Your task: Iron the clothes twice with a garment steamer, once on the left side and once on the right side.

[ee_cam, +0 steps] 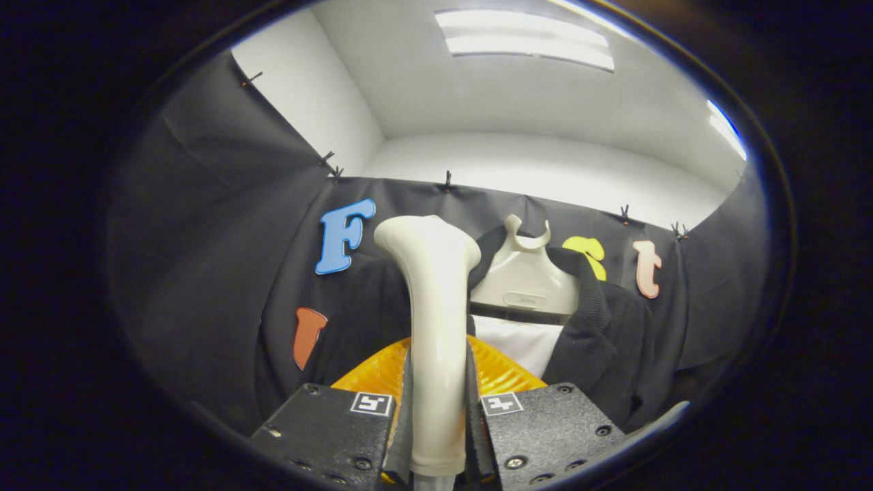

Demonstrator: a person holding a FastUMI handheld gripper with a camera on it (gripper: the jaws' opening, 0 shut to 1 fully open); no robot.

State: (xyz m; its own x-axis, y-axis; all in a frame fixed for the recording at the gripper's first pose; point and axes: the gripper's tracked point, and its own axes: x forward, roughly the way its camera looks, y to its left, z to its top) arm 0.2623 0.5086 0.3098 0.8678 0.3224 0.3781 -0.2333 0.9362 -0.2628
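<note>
My gripper (438,402) is shut on the cream handle of the garment steamer (434,307), which rises upright between the two fingers. The steamer's head flares at the top and faces the dark jacket (600,341) hanging just beyond it. The jacket hangs on a cream hanger (525,273) against the booth wall, open at the front over a white inner panel (520,344). An orange ribbed part (382,372) of the steamer shows behind the handle, just above the fingers. The steamer's head sits in front of the jacket's left side; whether it touches the cloth I cannot tell.
Black cloth (204,239) forms the booth wall behind and to both sides of the jacket, pinned along its top edge. White walls and a ceiling light (525,37) show above it.
</note>
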